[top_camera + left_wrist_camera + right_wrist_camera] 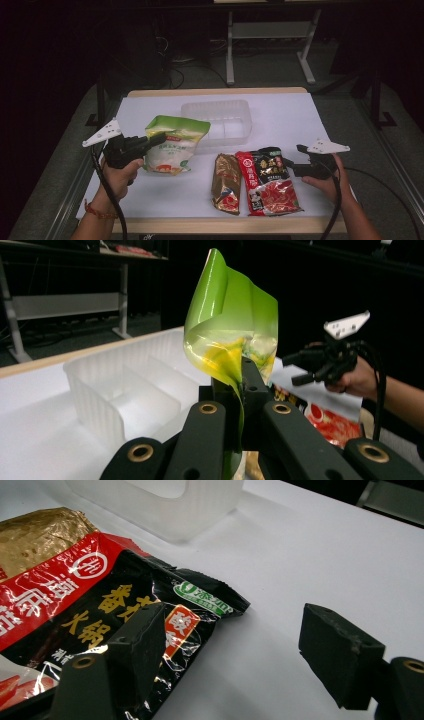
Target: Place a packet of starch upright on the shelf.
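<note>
My left gripper point(159, 138) is shut on the edge of a green and white pouch point(172, 145), which it holds up off the white table at the left; in the left gripper view the pouch point(232, 335) stands pinched between the two jaws. My right gripper point(289, 165) is open at the right, low over the table, beside the top corner of a red and black sachet point(267, 180). In the right gripper view one jaw stands over the sachet point(100, 610) and the other over bare table, with nothing pressed between them. A gold and red packet point(227, 182) lies left of the sachet.
A clear plastic bin point(220, 120) with dividers sits at the back middle of the table point(280, 120); it appears again in the left gripper view point(125, 390). Table legs and cables stand on the dark floor beyond the far edge.
</note>
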Demonstrator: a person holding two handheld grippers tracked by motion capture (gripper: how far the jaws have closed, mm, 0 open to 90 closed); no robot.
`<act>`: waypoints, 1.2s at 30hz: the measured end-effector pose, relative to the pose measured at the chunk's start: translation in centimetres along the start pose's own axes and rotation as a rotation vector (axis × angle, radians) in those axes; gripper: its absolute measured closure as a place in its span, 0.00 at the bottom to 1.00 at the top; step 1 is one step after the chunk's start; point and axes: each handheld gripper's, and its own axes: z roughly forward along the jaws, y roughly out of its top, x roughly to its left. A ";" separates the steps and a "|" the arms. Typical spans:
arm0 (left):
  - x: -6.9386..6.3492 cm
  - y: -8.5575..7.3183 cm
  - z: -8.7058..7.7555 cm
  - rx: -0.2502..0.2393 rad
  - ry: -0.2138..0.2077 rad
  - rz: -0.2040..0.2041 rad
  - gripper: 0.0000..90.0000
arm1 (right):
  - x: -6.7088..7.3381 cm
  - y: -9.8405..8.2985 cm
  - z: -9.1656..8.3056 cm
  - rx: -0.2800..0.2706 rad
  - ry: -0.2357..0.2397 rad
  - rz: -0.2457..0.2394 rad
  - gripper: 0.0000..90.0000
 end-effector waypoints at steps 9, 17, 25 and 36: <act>0.9 1.7 2.9 -0.039 0.077 -0.048 0.99 | 0.1 -0.1 -0.1 0.001 -0.001 -0.008 0.29; 2.5 3.4 6.5 -0.081 0.208 -0.136 0.99 | 0.1 -0.3 -0.4 0.005 -0.005 -0.009 0.29; 3.8 4.2 10.3 -0.089 0.284 -0.197 0.99 | 0.1 -0.8 -0.8 0.016 -0.013 -0.006 0.29; 4.1 5.1 13.4 -0.109 0.436 -0.180 0.99 | 0.2 -1.1 -1.0 0.024 -0.016 -0.011 0.29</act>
